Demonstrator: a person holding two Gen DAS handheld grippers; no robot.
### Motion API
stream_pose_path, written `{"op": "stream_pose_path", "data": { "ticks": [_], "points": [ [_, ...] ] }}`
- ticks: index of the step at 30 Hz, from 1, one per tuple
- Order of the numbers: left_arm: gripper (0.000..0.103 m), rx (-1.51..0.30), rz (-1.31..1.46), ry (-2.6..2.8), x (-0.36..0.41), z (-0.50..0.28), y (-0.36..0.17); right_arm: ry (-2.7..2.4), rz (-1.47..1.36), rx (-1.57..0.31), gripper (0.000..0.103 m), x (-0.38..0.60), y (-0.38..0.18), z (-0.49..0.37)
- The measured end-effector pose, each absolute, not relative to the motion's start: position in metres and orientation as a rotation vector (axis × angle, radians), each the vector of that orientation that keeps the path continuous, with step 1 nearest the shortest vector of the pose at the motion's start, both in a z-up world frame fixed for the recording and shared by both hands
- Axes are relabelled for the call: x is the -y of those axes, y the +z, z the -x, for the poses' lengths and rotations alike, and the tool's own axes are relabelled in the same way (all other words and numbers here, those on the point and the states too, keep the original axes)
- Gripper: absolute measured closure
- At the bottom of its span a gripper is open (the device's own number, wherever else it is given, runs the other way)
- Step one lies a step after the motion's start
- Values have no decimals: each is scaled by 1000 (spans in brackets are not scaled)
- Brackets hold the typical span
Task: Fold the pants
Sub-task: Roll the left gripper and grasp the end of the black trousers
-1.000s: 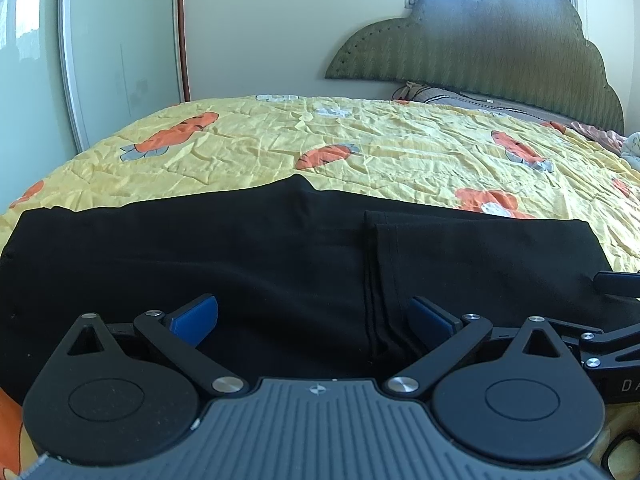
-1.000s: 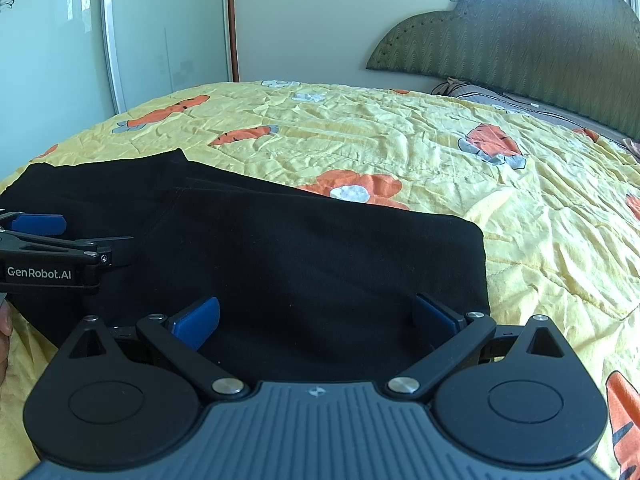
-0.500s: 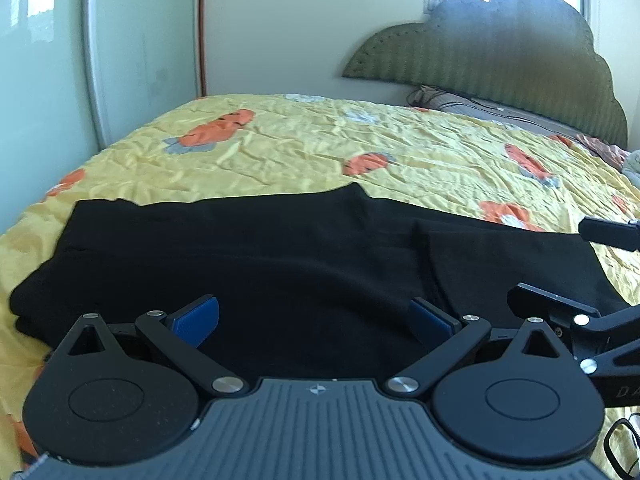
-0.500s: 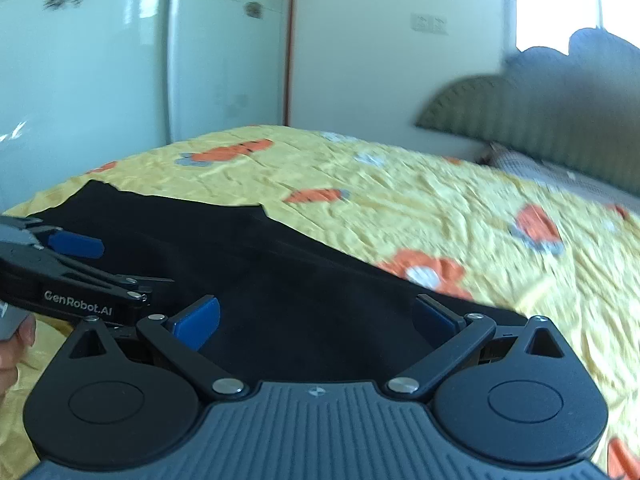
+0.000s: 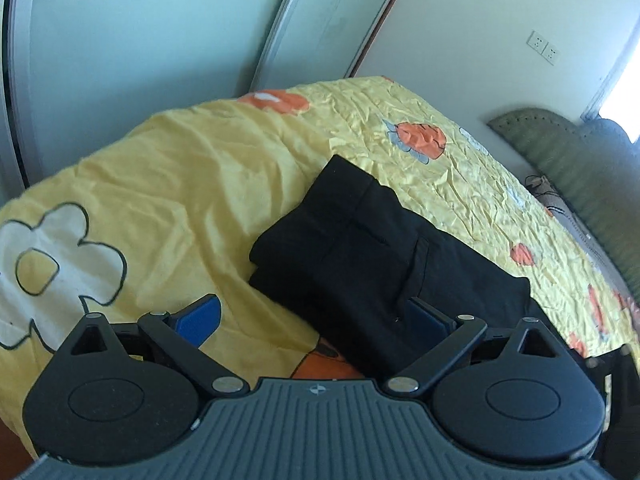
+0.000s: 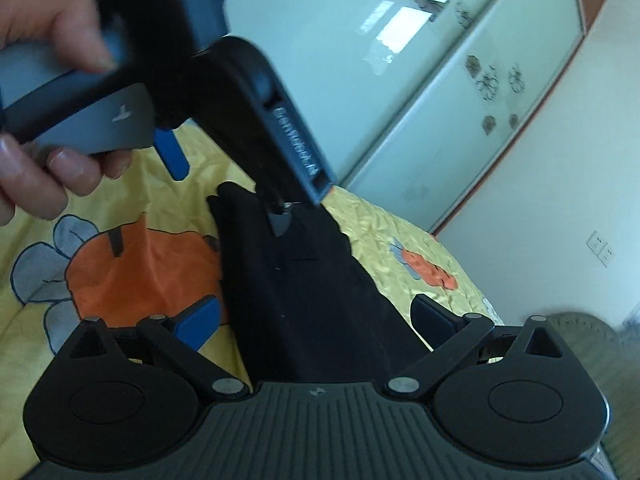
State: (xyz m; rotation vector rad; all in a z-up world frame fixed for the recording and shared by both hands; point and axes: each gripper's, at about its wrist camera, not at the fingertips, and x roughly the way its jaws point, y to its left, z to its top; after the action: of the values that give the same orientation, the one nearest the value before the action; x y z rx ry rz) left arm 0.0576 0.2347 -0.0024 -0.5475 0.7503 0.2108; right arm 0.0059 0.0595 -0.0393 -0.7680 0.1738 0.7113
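The black pants lie folded in a long strip on the yellow bedspread, one end near the bed's edge. My left gripper hovers open over that end, its right finger above the cloth and its left finger above bare quilt. In the right wrist view the pants run away between the fingers of my right gripper. Its jaws are closing slightly but stand wide, and the pads do not press the cloth. A hand holds the left gripper just above the far end of the pants.
Glass wardrobe doors stand close behind the bed's edge. A green padded headboard lies far right, below wall sockets. The quilt carries orange flower prints.
Both grippers have swung left along the pants to their end and rolled, so the views tilt. The left gripper now sits high in the right wrist view, close to the camera.
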Motion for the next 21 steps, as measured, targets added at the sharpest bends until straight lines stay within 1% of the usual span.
{"op": "stream_pose_path", "data": {
  "ticks": [5, 7, 11, 15, 19, 21],
  "points": [
    [4, -788, 814, 62, -255, -62, -22, 647, 913, -198, 23, -82, -60, -10],
    [4, -782, 878, 35, -259, -65, -26, 633, 928, -201, 26, -85, -62, -13],
    [3, -765, 1027, -36, -264, -71, -35, 588, 943, -130, 26, -96, -61, -19],
    [4, -733, 1150, -112, -268, -87, -48, 579, 748, -158, 26, -79, -37, -37],
    [5, -687, 1150, -73, -267, -102, -47, 757, 444, -315, 26, -40, -3, -60],
    [10, -686, 1143, -49, -267, -108, -47, 827, 281, -382, 26, -23, 11, -72]
  ]
}}
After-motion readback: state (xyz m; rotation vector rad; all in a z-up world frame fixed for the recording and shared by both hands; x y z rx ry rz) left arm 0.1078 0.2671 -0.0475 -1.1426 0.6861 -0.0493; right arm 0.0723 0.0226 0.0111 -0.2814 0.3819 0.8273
